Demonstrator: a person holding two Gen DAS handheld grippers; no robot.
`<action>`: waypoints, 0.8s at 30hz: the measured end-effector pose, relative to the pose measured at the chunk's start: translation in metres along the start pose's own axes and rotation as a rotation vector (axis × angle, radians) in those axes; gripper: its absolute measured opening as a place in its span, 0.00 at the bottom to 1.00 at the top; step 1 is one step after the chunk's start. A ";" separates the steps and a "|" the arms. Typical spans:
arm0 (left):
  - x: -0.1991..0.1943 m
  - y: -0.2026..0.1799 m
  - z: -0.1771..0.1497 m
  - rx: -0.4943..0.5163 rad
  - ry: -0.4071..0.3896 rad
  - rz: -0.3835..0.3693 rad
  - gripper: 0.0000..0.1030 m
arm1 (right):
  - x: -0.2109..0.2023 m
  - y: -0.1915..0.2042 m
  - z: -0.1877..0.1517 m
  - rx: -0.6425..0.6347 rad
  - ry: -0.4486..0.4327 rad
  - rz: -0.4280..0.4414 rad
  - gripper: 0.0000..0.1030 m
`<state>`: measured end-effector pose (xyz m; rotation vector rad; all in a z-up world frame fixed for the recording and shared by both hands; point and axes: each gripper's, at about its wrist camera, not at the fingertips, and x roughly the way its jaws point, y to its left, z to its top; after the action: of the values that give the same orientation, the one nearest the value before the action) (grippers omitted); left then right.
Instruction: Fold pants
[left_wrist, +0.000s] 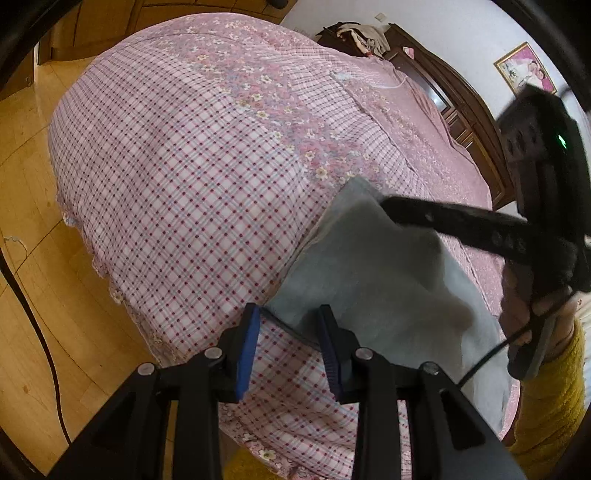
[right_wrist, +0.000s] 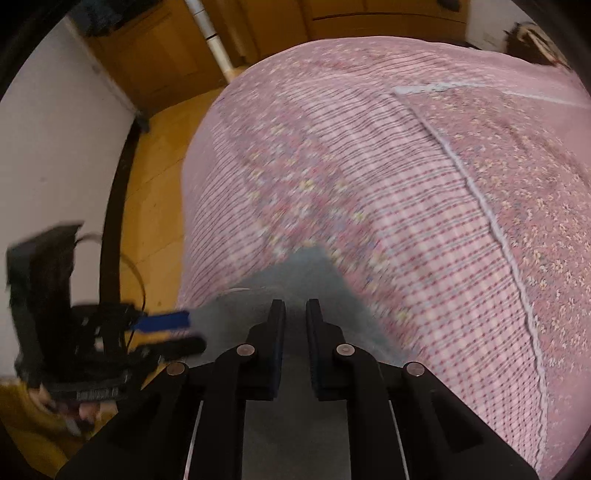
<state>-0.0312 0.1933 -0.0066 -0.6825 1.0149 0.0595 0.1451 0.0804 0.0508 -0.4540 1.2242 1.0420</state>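
On the near edge of a bed (left_wrist: 177, 177) covered with a pink checked and flowered bedspread lie the grey pants (left_wrist: 369, 280), folded into a flat stack with one corner pointing up the bed. Seen from the left wrist, the left gripper (left_wrist: 290, 334) hangs over the near left corner of the pants with its blue-padded jaws partly open; the corner's edge runs between them, and whether the pads touch the cloth cannot be told. From the right, the right gripper (left_wrist: 388, 202) reaches in over the far corner of the stack, held by a hand (left_wrist: 543, 314) in a yellow sleeve (left_wrist: 550, 398). From the right wrist, blurred, its jaws stand close together with a narrow gap above the grey cloth (right_wrist: 314, 273); whether they pinch any of it cannot be told. Beyond the bed are a wooden floor (left_wrist: 33, 206) and a dark headboard (left_wrist: 461, 103).
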 end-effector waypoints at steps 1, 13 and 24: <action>0.001 0.002 0.000 -0.007 0.001 -0.005 0.32 | 0.001 0.005 -0.004 -0.029 0.015 -0.005 0.13; 0.006 0.000 -0.001 -0.004 -0.003 0.002 0.32 | 0.022 0.031 0.001 -0.159 0.049 -0.113 0.29; 0.007 0.000 -0.001 -0.003 -0.007 -0.001 0.32 | 0.027 0.042 0.015 -0.172 -0.005 -0.073 0.01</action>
<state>-0.0279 0.1909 -0.0125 -0.6849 1.0077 0.0627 0.1169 0.1233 0.0407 -0.6242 1.1099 1.0888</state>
